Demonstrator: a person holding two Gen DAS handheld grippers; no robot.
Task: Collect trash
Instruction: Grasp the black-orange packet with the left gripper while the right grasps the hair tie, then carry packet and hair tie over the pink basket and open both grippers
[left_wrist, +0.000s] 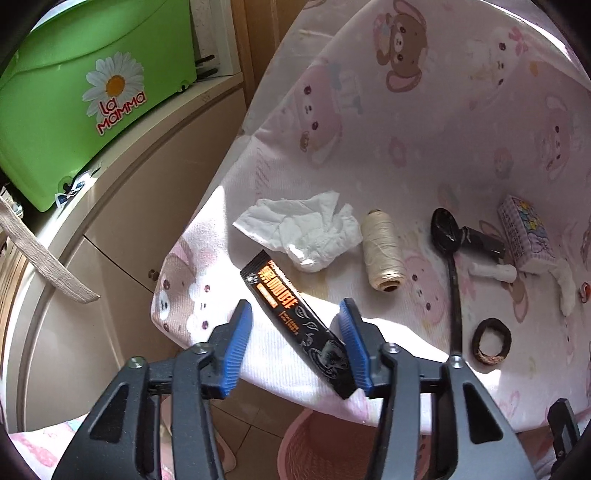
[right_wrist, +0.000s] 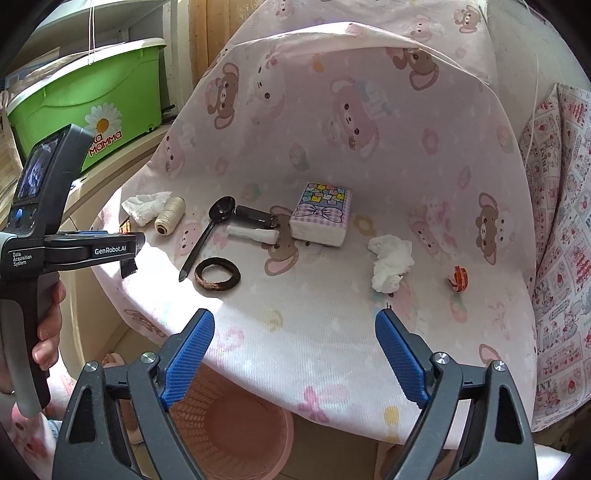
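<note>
A pink woven basket (right_wrist: 236, 424) sits empty under the table (right_wrist: 314, 332); left tool (left_wrist: 295, 343) half-closed around a glossy black packet (left_wrist: 295, 317), right tool (right_wrist: 295, 354) gapes

hidden: round pink woven plastic basket (right_wrist: 236, 435), far rim under the pink cartoon-print tablecloth (right_wrist: 332, 354) | cut off: green plastic daisy-sticker box (left_wrist: 74, 110) at left edge | unclear: black orange-lettered sachet (left_wrist: 295, 314), lower end behind blue pad (left_wrist: 354, 350), contact uncertain | too small: orange-white scrap (right_wrist: 458, 278)

sachet (left_wrist: 295, 310): glossy foil | tissue (left_wrist: 303, 229): crumpled paper | cover (right_wrist: 332, 332): woven cloth | basket (right_wrist: 236, 435): plastic
</note>
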